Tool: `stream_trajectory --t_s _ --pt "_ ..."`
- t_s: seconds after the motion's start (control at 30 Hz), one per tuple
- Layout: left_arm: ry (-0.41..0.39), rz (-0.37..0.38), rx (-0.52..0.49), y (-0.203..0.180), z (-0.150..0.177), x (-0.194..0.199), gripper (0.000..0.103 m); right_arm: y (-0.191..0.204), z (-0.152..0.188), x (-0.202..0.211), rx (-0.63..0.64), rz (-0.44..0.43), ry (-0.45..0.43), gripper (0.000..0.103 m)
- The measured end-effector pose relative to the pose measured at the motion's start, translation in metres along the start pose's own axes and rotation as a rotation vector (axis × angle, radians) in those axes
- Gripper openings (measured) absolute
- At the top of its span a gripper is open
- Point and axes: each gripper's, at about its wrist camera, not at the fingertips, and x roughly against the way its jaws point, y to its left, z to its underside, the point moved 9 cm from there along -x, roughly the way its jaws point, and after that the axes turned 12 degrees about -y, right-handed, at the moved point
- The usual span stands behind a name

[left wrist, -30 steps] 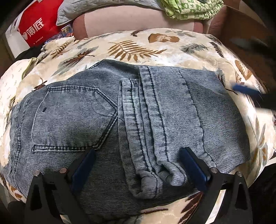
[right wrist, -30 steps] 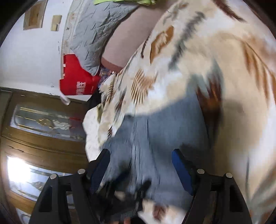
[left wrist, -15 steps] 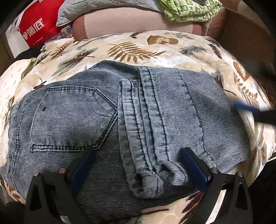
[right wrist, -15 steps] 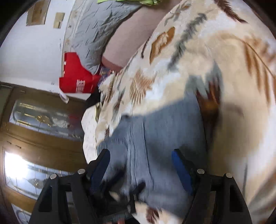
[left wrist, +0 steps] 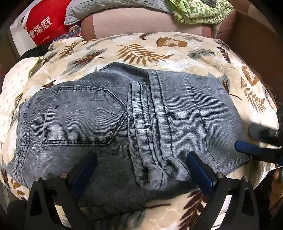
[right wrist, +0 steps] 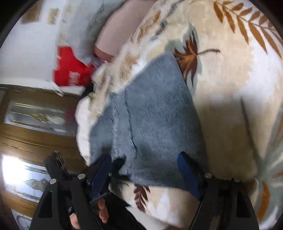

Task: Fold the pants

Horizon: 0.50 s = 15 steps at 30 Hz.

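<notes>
The grey-blue corduroy pants point(left wrist: 123, 123) lie folded into a compact bundle on the leaf-print blanket point(left wrist: 145, 49), back pocket at left, leg hems bunched at the near edge. My left gripper point(left wrist: 141, 169) is open, its blue pads either side of the bunched hems just above the near edge. My right gripper point(right wrist: 145, 169) is open at the bundle's right edge, holding nothing; the pants point(right wrist: 155, 115) fill its view. It also shows in the left wrist view point(left wrist: 256, 141) at the far right.
A red bag point(left wrist: 40, 26) stands at the back left, a grey quilt point(left wrist: 106, 5) and a green patterned cloth point(left wrist: 199, 10) on a pink cushion point(left wrist: 134, 23) behind. A wooden door point(right wrist: 31, 132) shows in the right wrist view.
My right gripper has moved in toward the right edge of the pants and its view has rotated. My left gripper stays in place, open over the hems.
</notes>
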Motion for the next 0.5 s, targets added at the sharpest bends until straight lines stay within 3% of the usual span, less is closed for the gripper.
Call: stream_trajectory --t_s 0.2,0.27,0.3,0.5 --pt "-0.001 -0.002 0.020 0.007 0.000 0.005 0.101 0.021 -0.002 0.013 0.089 -0.028 -0.022 0.080" --pt "-0.003 0.015 0.029 0.008 0.000 0.008 0.100 0.006 0.007 -0.004 0.082 0.037 0.035 0.080" --pt "-0.015 0.022 0.038 0.010 -0.001 0.012 0.100 0.007 0.007 -0.006 0.086 0.031 0.021 0.080" --pt "-0.180 0.090 0.216 0.054 -0.011 0.056 0.100 0.031 0.001 0.005 0.201 0.057 -0.056 0.080"
